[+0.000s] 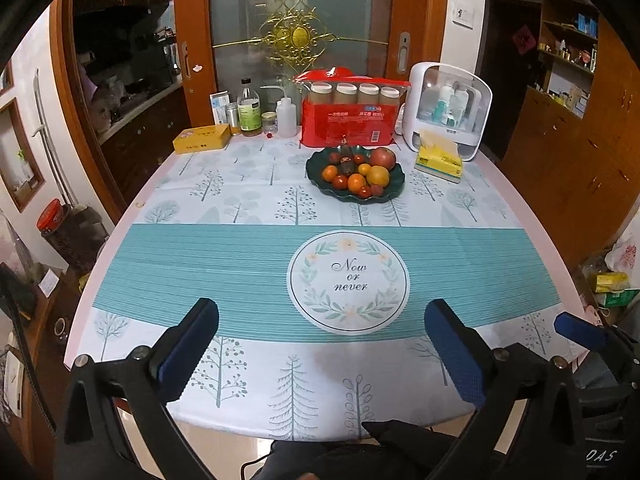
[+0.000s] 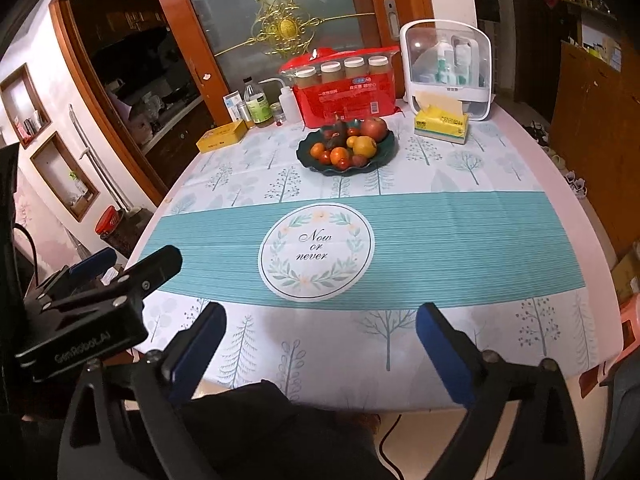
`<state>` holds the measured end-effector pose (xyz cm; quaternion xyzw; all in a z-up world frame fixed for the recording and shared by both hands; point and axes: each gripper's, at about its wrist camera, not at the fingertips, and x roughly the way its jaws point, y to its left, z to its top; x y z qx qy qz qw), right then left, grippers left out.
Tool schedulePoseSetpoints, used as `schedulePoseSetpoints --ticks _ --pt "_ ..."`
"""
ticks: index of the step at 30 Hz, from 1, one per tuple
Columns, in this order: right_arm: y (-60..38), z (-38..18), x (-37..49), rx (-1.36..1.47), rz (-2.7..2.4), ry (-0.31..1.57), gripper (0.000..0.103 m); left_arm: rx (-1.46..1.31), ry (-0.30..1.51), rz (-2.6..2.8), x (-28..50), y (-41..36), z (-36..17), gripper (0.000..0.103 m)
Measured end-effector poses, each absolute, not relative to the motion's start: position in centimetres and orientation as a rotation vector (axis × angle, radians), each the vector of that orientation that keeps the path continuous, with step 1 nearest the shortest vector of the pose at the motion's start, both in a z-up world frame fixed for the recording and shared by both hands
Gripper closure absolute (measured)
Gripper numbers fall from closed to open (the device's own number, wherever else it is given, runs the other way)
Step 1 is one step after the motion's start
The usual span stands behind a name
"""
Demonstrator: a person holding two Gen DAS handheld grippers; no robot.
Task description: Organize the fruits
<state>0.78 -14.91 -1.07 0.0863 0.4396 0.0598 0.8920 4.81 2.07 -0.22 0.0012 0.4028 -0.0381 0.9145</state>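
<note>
Left wrist view: nearest, the left gripper (image 1: 320, 354) hangs over the table's near edge, fingers spread wide with nothing between them. Just to its right the right gripper (image 2: 322, 354) hangs likewise — fingers apart, empty. Beyond lies the tablecloth (image 1: 224, 264). Farther back sits the dark green plate (image 1: 394, 194) piled with fruits (image 1: 358, 172) — well apart from both grippers. Behind it, a red package (image 1: 344, 128).

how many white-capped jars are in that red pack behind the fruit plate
4, standing side by side along the top of the red pack, behind the fruit plate: jars at and. More may be hidden lower inside.
</note>
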Motion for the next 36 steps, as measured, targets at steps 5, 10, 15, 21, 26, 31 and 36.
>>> schedulePoseSetpoints --ticks 5,10,15,21,26,31,36 --pt "-14.2 -1.0 1.0 0.159 0.146 0.902 0.0 0.008 0.837 -0.046 4.9 2.3 -0.4 0.001" --pt "-14.1 -0.9 1.0 0.144 0.151 0.887 0.0 0.007 0.839 -0.039 4.9 2.4 -0.4 0.001" --pt "-14.5 -1.0 0.8 0.151 0.144 0.893 0.0 0.014 0.845 -0.044 4.8 2.1 -0.5 0.001" --pt "-14.8 -1.1 0.8 0.153 0.142 0.895 0.0 0.018 0.848 -0.046 4.7 1.7 -0.5 0.001" --pt "-15.0 -1.1 0.7 0.155 0.143 0.896 0.0 0.021 0.849 -0.046 4.4 1.5 -0.5 0.001" --pt "-15.1 -1.1 0.6 0.156 0.144 0.897 0.0 0.017 0.852 -0.041 4.4 1.5 -0.6 0.001" --pt "-15.0 -1.1 0.7 0.156 0.143 0.897 0.0 0.012 0.855 -0.035 4.5 1.6 -0.6 0.001"
